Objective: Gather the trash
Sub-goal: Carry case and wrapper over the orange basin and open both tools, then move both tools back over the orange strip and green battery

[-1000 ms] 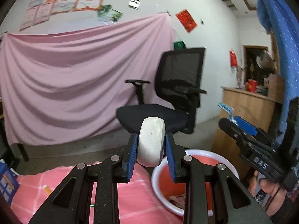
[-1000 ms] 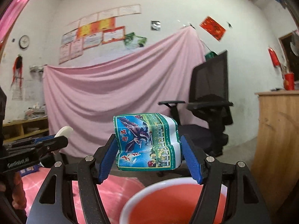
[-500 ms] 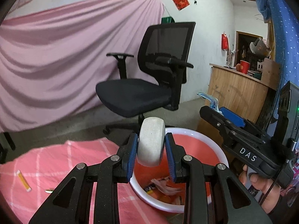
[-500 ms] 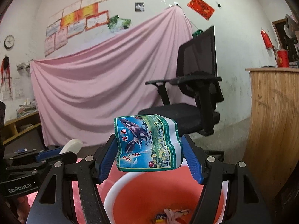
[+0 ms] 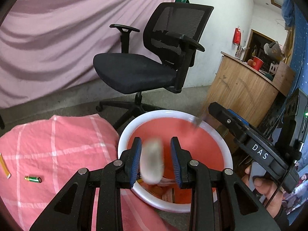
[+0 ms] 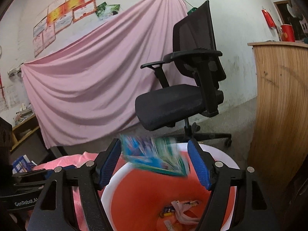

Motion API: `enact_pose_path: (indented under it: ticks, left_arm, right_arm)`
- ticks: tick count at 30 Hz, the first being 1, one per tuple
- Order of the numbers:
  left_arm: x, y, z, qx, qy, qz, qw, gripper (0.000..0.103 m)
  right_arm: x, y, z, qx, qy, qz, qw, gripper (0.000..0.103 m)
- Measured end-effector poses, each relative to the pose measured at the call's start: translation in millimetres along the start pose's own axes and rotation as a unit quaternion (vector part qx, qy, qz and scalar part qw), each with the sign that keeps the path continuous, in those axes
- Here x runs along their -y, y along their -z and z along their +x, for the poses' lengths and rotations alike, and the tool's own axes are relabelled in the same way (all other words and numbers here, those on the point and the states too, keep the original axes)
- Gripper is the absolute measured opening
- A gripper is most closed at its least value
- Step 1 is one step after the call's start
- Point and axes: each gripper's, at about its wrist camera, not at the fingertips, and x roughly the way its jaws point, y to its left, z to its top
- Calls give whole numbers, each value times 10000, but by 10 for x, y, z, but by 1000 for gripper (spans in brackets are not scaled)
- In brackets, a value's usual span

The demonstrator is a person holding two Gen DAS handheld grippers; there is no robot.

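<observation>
We take the red basin point(image 5: 227, 154) with the white rim as our landmark: both grippers hang above its mouth, so what matters next is plain up-and-down. The right gripper point(image 6: 156, 163) has just been opening its jaws; the printed wrapper point(image 6: 154, 156) sits blurred and tilted between the blue pads point(image 6: 199, 167), with a gap on each side (it looks loose and falling). It lies straight over the basin's far half, its long side running across from pad to pad. The left gripper point(image 5: 156, 161) stands over the basin's near rim with its jaws slightly apart around the pale rounded lump point(image 5: 152, 161), which is blurred, upright, and seems to clear at least the right pad. Straight below both, other scraps point(image 6: 182, 211) lie on the basin floor.
</observation>
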Motion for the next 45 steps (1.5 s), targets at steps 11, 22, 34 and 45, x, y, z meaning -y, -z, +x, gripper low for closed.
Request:
enact_pose_path:
  ticks: [11,22,34,45]
  left_arm:
    - [-176,23,-216,269,-265,-194,9991,36]
    - [-571,18,-792,1010,-1050,-439,9884,60]
    - [-1221,317,-1568,2094,-2241,-799,9484,100]
    - [-1791,742,-1994,2432,-3015,-920,9173,100]
  right_arm:
    - [-120,-44,-30,116,-28,-117,9999,80]
    - [-539,-128,-113,662,-221,-351,9969,94]
    - [-1390,-36,-226,1562,-983,-984,9779,103]
    - [-2072,193,-8,1489,-1555,-1757,9606,103]
